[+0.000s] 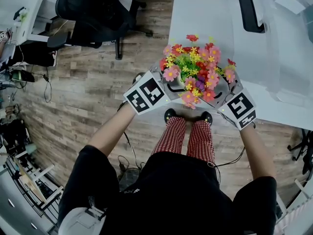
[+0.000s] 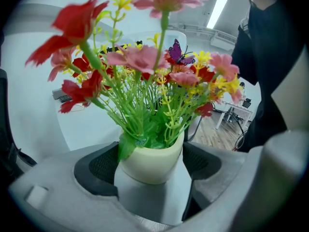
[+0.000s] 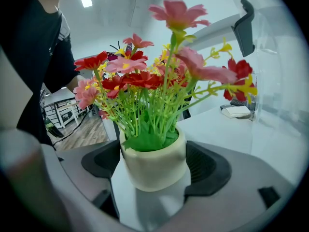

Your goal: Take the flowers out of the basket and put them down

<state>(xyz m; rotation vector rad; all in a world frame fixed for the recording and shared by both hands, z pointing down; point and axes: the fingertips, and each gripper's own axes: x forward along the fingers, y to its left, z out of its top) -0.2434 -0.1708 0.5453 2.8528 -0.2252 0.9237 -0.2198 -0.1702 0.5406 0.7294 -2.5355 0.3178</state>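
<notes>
**Flower pot clamped between both grippers at the table corner**

The flowers (image 1: 195, 72) are an artificial bunch. Large pink and red blooms mix with sprays of small yellow ones on thin green stems, with broad green leaves at the base. A purple butterfly (image 2: 176, 52) sits among the upper blooms. The stems rise from a small round pot (image 2: 152, 163) that is plain cream, smooth and matt, with a thick rolled rim.

In the head view the bunch sits between the two grippers, in front of the person and over the near corner of the white table (image 1: 205, 18). The wooden floor (image 1: 88, 82) lies just beside it. Both gripper views show a pale surface under the pot, but I cannot tell whether the pot rests on it or hangs just above.

The left gripper (image 1: 171, 84) has its jaws closed onto the pot. Its dark ribbed pads (image 2: 99, 166) press the cream wall on either side. The right gripper (image 1: 220, 88) grips the same pot from the opposite side, with its pads (image 3: 205, 168) against the wall.

Each gripper's cube (image 1: 145, 94) bears square black-and-white markers, blocky patterns rather than letters. A black office chair (image 1: 93, 13) stands on the floor well apart from the pot.
</notes>
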